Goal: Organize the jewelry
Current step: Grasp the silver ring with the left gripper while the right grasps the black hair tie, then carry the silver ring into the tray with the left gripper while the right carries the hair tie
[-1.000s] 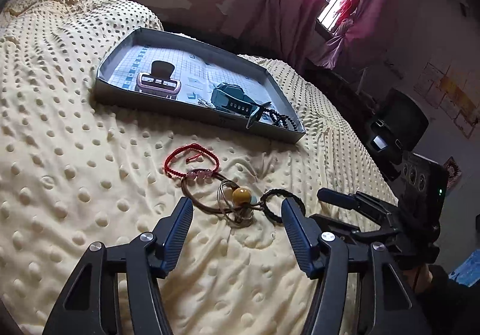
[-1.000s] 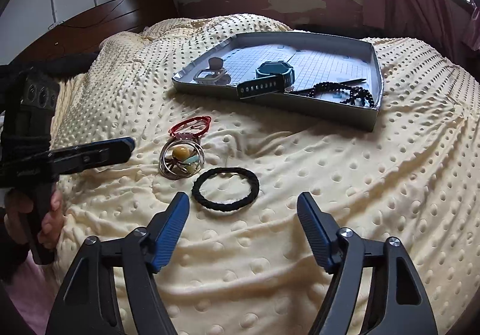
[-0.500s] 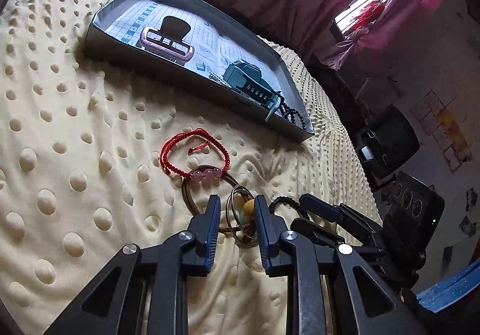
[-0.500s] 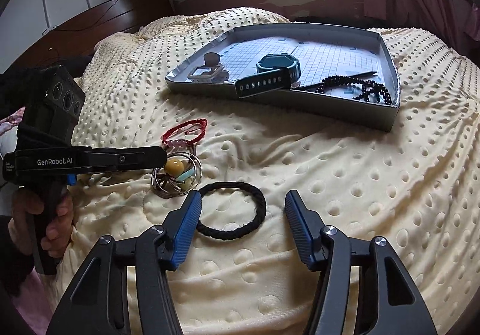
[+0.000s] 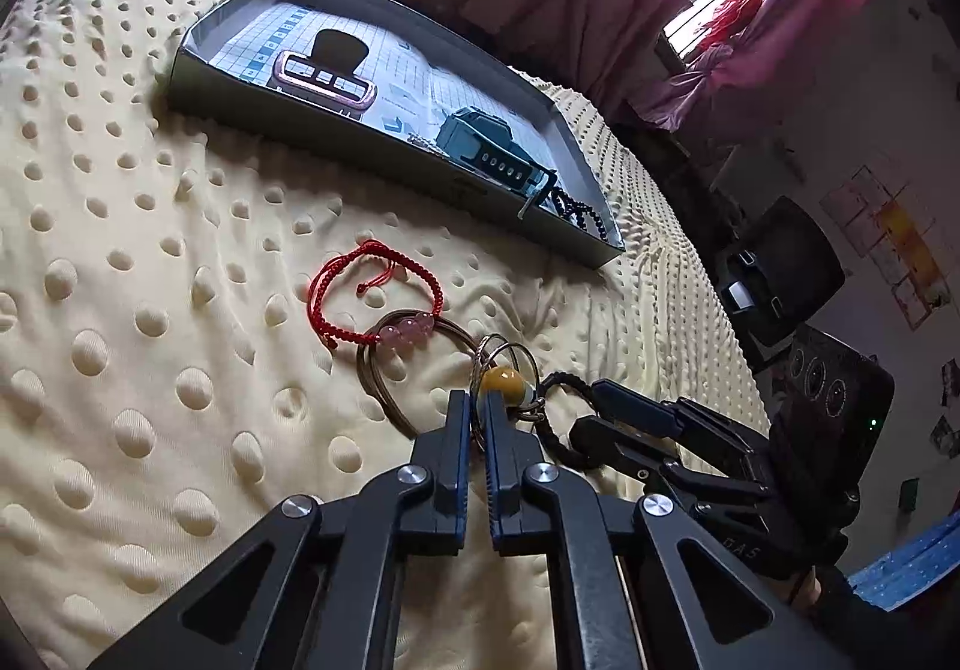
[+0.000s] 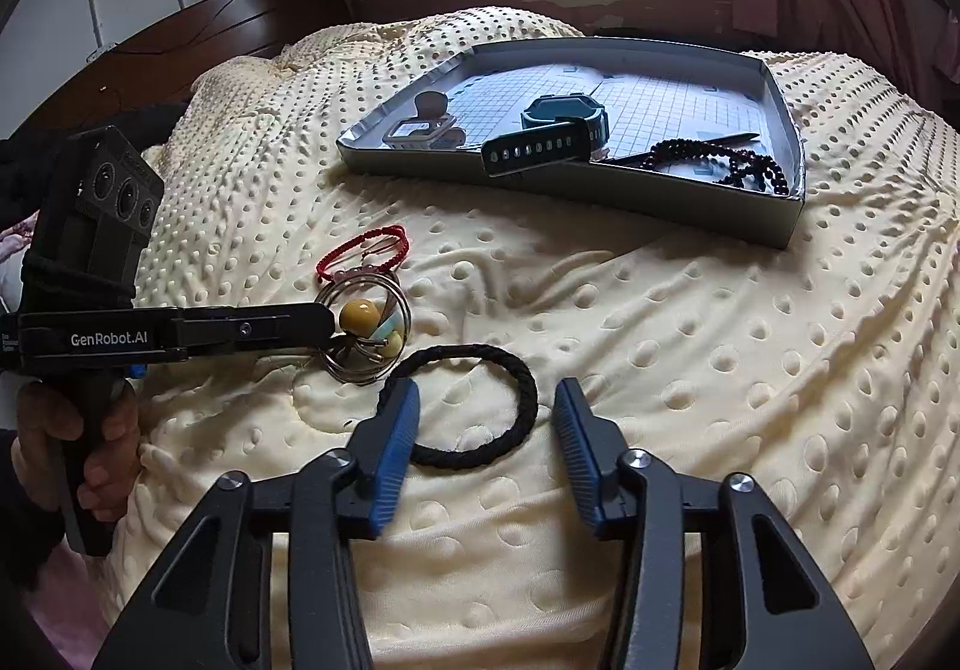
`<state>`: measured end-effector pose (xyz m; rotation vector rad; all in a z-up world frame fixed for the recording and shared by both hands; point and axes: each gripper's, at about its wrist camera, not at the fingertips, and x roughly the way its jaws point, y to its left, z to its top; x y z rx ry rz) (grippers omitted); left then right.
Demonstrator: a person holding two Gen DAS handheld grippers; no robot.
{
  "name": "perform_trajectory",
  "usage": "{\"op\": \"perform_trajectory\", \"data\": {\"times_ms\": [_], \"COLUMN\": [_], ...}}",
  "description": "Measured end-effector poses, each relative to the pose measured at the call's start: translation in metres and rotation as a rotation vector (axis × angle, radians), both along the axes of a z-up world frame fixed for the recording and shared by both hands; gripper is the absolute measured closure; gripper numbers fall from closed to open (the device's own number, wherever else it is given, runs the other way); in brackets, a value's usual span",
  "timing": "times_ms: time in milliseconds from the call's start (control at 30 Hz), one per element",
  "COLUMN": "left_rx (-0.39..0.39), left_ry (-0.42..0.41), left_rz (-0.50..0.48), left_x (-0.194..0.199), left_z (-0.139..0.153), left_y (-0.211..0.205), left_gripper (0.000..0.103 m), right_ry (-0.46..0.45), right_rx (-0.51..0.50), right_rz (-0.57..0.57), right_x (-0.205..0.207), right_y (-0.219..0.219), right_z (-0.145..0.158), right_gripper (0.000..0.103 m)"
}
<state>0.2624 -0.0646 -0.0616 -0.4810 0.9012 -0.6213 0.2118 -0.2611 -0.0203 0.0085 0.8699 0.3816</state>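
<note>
On the cream dotted blanket lies a silver ring bracelet with an amber bead (image 5: 503, 379) (image 6: 360, 316). My left gripper (image 5: 477, 403) (image 6: 327, 328) is shut on its wire rings. Beside it lie a red cord bracelet (image 5: 327, 304) (image 6: 384, 235) with pink beads and a brown cord loop (image 5: 372, 382). A black braided bracelet (image 6: 480, 352) (image 5: 555, 382) lies flat between the fingers of my open right gripper (image 6: 485, 394) (image 5: 606, 412), whose left finger covers the bracelet's left edge.
A grey tray (image 6: 630, 190) (image 5: 360, 130) with a grid liner sits farther up the bed. It holds a teal watch (image 6: 564, 115), a pink watch (image 6: 420, 133) and a dark bead string (image 6: 720, 157). A hand (image 6: 102, 430) holds the left gripper's handle. A wooden headboard (image 6: 240, 10) stands behind.
My left gripper moved in and went from wide open to shut on the ring bracelet. My right gripper came forward and down over the black bracelet and narrowed somewhat.
</note>
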Motion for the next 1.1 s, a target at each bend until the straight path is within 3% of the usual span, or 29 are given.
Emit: {"op": "perform_trajectory", "data": {"times_ms": [133,267,467,733,900,1100], "left_rx": [0.016,0.049,0.07,0.066,0.029,0.052], "left_ry": [-0.053,-0.118,-0.183,-0.248,-0.259,-0.217], "left_rz": [0.008,0.02,0.024,0.021,-0.018,-0.081], "left_x": [-0.009,-0.02,-0.034,-0.051,-0.062,-0.067], "left_z": [0.008,0.019,0.031,0.043,0.05,0.04], "left_y": [-0.001,-0.002,-0.005,-0.01,-0.016,-0.034], "left_gripper": [0.099,0.1,0.1,0.1,0.1,0.1], "right_ry": [0.007,0.034,0.011,-0.102,-0.133,-0.148], "right_rx": [0.006,-0.002,-0.002,0.03,0.063,0.099], "right_rz": [-0.008,-0.027,-0.027,-0.075,-0.14,-0.18], "right_x": [-0.001,-0.001,-0.007,-0.013,-0.013,-0.013], "right_y": [-0.001,-0.002,-0.001,-0.011,-0.025,-0.036], "right_z": [0.0,-0.003,0.001,0.024,0.032,0.037], "right_gripper": [0.086,0.096,0.098,0.098,0.098,0.098]}}
